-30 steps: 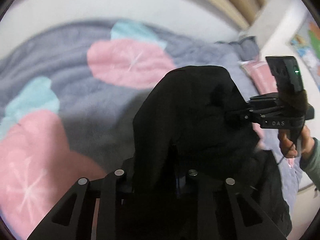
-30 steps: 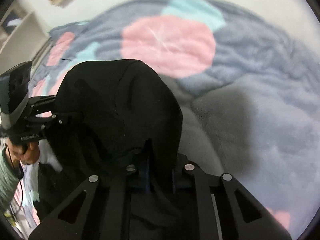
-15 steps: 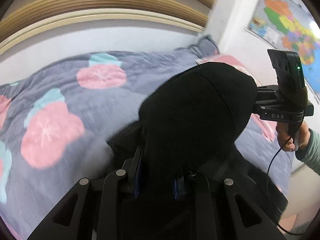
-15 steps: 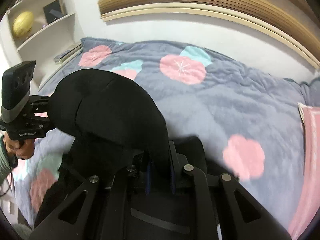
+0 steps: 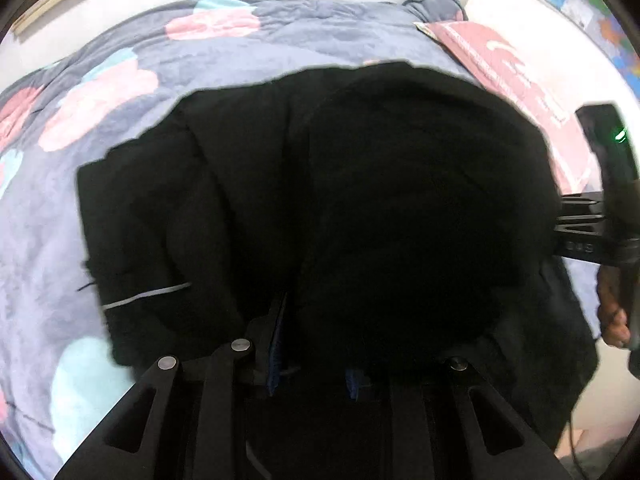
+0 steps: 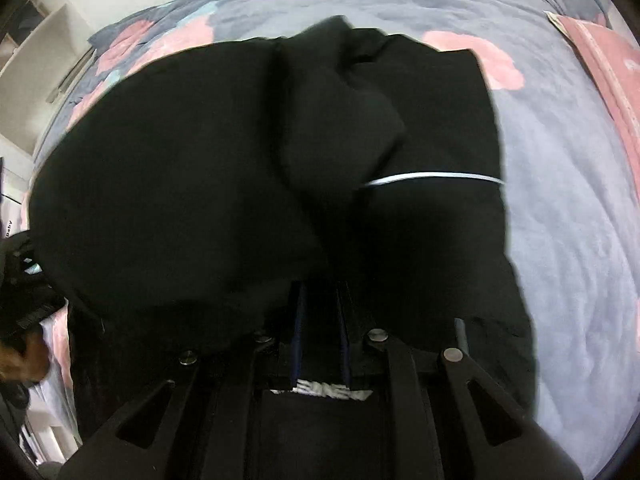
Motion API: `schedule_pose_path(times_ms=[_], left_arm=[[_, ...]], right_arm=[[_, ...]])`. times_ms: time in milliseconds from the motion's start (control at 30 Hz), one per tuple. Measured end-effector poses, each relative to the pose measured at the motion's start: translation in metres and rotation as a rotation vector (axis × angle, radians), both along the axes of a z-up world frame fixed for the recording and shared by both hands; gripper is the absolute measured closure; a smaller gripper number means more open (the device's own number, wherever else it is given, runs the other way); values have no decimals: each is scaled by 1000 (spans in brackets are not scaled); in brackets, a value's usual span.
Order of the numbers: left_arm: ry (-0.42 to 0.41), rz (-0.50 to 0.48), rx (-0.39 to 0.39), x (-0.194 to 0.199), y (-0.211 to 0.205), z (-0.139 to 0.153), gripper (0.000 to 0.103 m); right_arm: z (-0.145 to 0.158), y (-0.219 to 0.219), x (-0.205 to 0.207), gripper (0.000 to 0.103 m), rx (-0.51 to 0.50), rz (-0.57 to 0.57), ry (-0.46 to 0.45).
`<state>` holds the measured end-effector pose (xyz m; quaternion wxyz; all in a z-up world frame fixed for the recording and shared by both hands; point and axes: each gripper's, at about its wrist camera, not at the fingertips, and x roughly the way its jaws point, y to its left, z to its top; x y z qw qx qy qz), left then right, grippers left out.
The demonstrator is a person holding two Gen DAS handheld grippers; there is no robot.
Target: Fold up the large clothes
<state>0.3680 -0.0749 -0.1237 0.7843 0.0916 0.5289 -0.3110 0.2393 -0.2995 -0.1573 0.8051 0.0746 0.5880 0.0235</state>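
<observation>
Jaws of left gripper [image 5: 314, 360] are clamping black garment [image 5: 360, 200]; right gripper [image 6: 320, 340] jaws are just easing open, fabric between them, over the bed [image 6: 560, 200].

Both grippers were matte black: left gripper [image 5: 314, 364] and right gripper [image 6: 320, 344] had slotted linkage arms, round silver pivot pins, blue-edged fingers [image 6: 298, 332]. White lettering sat at the right gripper's base. A green light [image 5: 619, 134] glowed on the right gripper's black box.
</observation>
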Motion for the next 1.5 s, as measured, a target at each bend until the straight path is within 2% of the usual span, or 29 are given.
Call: schedule_pose_path(times_ms=[67,133,167,233,333,400,433,500,533,600,667,733,767,800,867,933,1067,1167,1267,1333,1400,1433,1500], left_arm=[[-20,-10,-21,-3,14,25,78],[-25,-5,-33,-5,29,44,72],[-25,8,-39,-8,40,55,67],[-34,47,-56,-4,56,73,65],[-70,101,-92,29,58,108,63],[-68,89,-175,47,45,121,53],[-29,84,-240,56,39,120,45],[107,72,-383,76,22,102,44],[167,89,-403,87,13,85,44],[239,140,-371,97,3,52,44],[326,210,-296,100,-1,6,45],[392,239,-262,95,3,-29,45],[411,241,-256,91,3,-42,48],[405,231,-246,85,2,-53,49],[369,207,-234,79,-2,-55,49],[349,188,-224,78,-5,-45,49],[280,133,-211,61,1,-17,49],[260,94,-263,41,17,8,49],[308,114,-328,28,33,6,49],[341,163,-290,22,31,-16,49],[372,203,-262,18,34,-40,49],[378,218,-265,17,35,-48,49],[395,237,-263,18,34,-60,49]], right_arm=[[16,-13,2,57,-16,-13,-17],[43,-26,5,39,-19,-31,-71],[54,-30,7,35,-18,-37,-91],[82,-34,19,35,12,-44,-137],[117,-21,41,35,41,-23,-203],[131,0,61,35,30,7,-232],[133,9,69,35,24,22,-240],[125,31,92,35,10,60,-219],[115,38,98,35,16,75,-194],[78,48,114,35,62,108,-89],[33,53,112,36,61,113,24],[-11,52,104,36,63,105,120],[-32,51,96,36,73,100,146],[-40,50,88,35,85,92,121],[-43,49,79,33,93,90,70],[-38,48,78,33,100,83,49],[-11,47,70,32,115,96,34],[24,55,45,32,117,135,-42],[40,70,28,32,127,166,-99],[29,78,25,32,90,178,-88],[10,79,28,32,48,180,-40],[-10,79,30,32,27,174,4],[-38,69,34,31,66,141,52]])
